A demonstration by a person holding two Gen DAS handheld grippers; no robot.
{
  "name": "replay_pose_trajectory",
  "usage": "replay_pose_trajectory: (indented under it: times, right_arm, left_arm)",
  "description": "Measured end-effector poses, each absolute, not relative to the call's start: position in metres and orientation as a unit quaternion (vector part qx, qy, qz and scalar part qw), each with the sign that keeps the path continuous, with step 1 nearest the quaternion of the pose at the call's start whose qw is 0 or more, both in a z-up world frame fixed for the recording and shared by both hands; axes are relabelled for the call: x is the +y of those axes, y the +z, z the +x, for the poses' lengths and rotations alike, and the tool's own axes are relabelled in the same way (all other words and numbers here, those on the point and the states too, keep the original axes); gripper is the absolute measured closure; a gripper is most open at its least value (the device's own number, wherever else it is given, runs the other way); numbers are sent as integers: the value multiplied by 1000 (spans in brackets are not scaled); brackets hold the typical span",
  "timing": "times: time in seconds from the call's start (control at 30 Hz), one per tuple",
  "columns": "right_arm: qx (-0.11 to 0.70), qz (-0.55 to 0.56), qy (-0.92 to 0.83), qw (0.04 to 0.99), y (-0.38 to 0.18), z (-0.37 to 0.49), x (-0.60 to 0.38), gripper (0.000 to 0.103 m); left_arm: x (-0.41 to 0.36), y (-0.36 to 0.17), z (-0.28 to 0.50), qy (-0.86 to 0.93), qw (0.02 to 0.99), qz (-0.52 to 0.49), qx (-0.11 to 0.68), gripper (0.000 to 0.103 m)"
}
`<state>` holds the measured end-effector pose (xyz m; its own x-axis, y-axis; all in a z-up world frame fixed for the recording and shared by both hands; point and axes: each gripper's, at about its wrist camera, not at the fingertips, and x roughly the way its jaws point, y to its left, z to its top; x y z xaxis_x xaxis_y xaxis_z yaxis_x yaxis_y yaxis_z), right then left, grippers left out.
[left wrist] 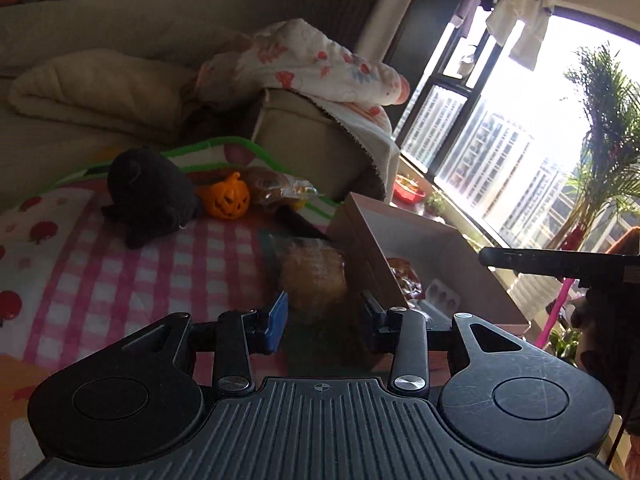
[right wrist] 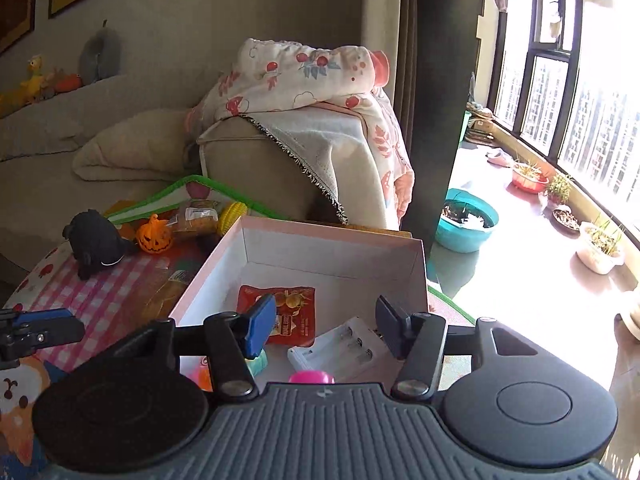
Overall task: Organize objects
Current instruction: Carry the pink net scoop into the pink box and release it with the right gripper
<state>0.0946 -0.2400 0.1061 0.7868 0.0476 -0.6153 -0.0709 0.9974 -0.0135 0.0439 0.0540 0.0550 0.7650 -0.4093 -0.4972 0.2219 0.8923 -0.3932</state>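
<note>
We find the left gripper [left wrist: 324, 312] spread round a wrapped bread pack [left wrist: 314, 276] beside the box [right wrist: 332, 236] wall; not yet clamped. Soft, light, crinkly: grip mid-body gently. Right gripper [right wrist: 326, 324] released over box.

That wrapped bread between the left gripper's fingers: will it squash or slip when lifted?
The wrapped bread looks soft, so a hard squeeze from the left gripper would probably dent it. Its clear film looks glossy and may slide. Probably light for its bulk.
</note>
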Motion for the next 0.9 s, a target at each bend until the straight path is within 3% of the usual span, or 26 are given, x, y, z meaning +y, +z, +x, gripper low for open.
replay_pose_trajectory:
  times: [0.13, 0.17, 0.23, 0.33, 0.67, 0.77, 0.8, 0.83, 0.9]
  right_arm:
    - [309, -35, 36, 950, 113, 68, -247, 44]
    - [306, -42, 40, 950, 113, 58, -247, 40]
    - [309, -52, 48, 948, 108, 29, -248, 17]
    - [326, -76, 63, 940, 91, 1, -242, 7]
    - [353, -112, 45, 928, 30, 5, -202, 5]
    - [359, -111, 51, 925, 29, 4, -200, 22]
    - [364, -102, 54, 924, 30, 4, -202, 34]
    - [369, -92, 54, 923, 33, 3, -206, 53]
    - [378, -77, 55, 921, 39, 1, -214, 76]
  left_arm:
    - [78, 44, 37, -159, 922, -179, 306, 62]
    - [81, 41, 35, -160, 920, -184, 307, 61]
    - [81, 36, 33, -165, 914, -199, 312, 61]
    - [74, 32, 29, -183, 908, -209, 313, 62]
    - [15, 26, -24, -236, 927, -75, 283, 61]
    - [4, 25, -36, -250, 928, -40, 273, 61]
    - [3, 25, -38, -251, 929, -36, 270, 61]
    - [4, 25, -38, -251, 929, -37, 269, 61]
    - [8, 24, -34, -243, 931, -51, 269, 61]
